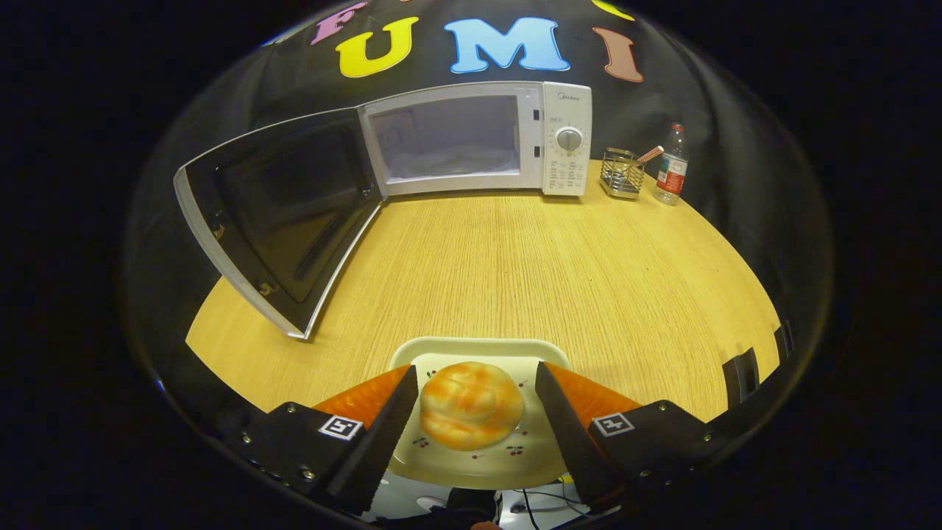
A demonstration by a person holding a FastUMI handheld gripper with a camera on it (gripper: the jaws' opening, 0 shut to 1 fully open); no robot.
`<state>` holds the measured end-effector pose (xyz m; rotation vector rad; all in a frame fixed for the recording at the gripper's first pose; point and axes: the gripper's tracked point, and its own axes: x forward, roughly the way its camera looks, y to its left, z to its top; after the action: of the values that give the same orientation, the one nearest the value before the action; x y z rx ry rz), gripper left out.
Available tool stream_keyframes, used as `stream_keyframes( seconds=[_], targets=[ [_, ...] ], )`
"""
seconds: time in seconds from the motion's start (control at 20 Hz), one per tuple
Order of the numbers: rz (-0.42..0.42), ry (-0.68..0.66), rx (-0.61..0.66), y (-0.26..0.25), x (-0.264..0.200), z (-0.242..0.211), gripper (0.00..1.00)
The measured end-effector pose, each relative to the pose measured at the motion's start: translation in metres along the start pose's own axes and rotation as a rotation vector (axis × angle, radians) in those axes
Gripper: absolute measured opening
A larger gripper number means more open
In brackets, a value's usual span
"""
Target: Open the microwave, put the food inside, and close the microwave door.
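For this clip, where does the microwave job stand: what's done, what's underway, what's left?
Done: the microwave door is swung wide open, showing the cavity. In hand: the gripper is open, with the bun on its plate between the fingers; whether the left finger touches the bun is unclear, and the right one stands apart. Left: carrying the food into the cavity and closing the door.

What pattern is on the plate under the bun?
Small red cherries on the cream plate, clearest in the gripper view between the open claw.

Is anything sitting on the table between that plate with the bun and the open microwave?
No. In the gripper view, bare wooden table lies between the plate and the microwave. The open gripper straddles the bun.
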<state>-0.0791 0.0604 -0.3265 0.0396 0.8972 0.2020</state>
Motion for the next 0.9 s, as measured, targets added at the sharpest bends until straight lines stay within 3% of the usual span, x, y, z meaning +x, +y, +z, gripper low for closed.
stream_keyframes(
  seconds=[0.5,0.65,0.75,0.9],
  targets=[
    [0.029,0.105,0.009,0.006,0.007,-0.020,0.98],
    [0.045,0.110,0.013,0.007,0.009,-0.018,0.90],
    [0.057,0.105,0.000,0.006,0.006,-0.014,0.78],
    [0.104,0.064,0.028,0.012,-0.001,0.003,0.77]
  ],
)
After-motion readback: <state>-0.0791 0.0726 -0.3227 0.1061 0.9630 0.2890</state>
